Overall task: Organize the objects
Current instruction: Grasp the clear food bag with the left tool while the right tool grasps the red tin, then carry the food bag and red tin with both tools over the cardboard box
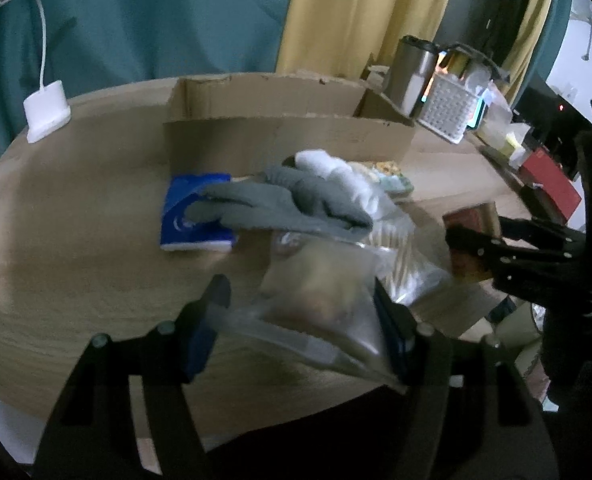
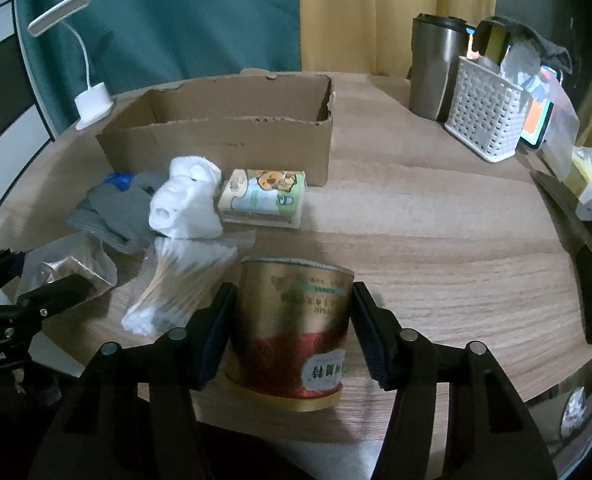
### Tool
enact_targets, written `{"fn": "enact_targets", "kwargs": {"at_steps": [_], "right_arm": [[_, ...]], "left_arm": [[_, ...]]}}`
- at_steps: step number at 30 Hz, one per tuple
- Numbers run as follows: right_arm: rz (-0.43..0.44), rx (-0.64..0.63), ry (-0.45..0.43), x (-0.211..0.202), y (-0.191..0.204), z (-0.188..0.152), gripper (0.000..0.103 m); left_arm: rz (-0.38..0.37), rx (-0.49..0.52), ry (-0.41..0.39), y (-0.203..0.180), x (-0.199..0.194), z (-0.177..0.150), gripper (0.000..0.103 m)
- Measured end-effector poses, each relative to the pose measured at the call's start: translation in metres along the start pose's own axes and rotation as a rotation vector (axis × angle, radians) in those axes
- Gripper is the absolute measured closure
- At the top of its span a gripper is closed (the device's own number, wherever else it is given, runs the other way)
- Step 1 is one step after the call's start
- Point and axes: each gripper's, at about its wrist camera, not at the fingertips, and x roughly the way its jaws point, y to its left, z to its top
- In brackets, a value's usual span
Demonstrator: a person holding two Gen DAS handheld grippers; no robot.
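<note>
Round wood-grain desk (image 2: 436, 208); open brown cardboard box (image 2: 223, 136) upright at its back. Grey and white socks (image 2: 163, 208) piled in front of box. Right hand-held gripper (image 2: 291, 320) clamped on upside-down gold-and-red cylindrical tin (image 2: 291, 328), near desk edge. Left hand-held gripper (image 1: 300, 304) pinching clear plastic bag (image 1: 316, 296), just beside socks.

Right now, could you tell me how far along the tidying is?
Nothing shows inside the cardboard box yet. In hand: the left gripper holds a clear bag, the right gripper a gold can. Socks, cotton swabs and tissue packs remain.
</note>
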Motion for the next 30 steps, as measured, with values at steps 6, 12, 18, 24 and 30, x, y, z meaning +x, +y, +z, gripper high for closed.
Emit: {"fn": "enact_targets", "kwargs": {"at_steps": [6,12,18,24,30], "right_arm": [[0.005,-0.006,-0.032,-0.008,0.003,0.005,0.045],[0.012,-0.009,-0.052,-0.013,0.004,0.009,0.045],[0.012,-0.014,-0.075,-0.019,0.005,0.016,0.045],[0.013,-0.02,-0.087,-0.024,0.006,0.024,0.045],[0.018,-0.028,-0.1,-0.027,0.006,0.033,0.045]], "left_arm": [[-0.018,-0.011,-0.04,0.0,-0.016,0.004,0.034],[-0.012,-0.016,-0.074,0.0,-0.028,0.01,0.034],[-0.007,-0.021,-0.104,0.001,-0.037,0.017,0.034],[-0.008,-0.03,-0.119,0.004,-0.039,0.026,0.034],[-0.013,-0.038,-0.121,0.007,-0.037,0.033,0.034]]}}
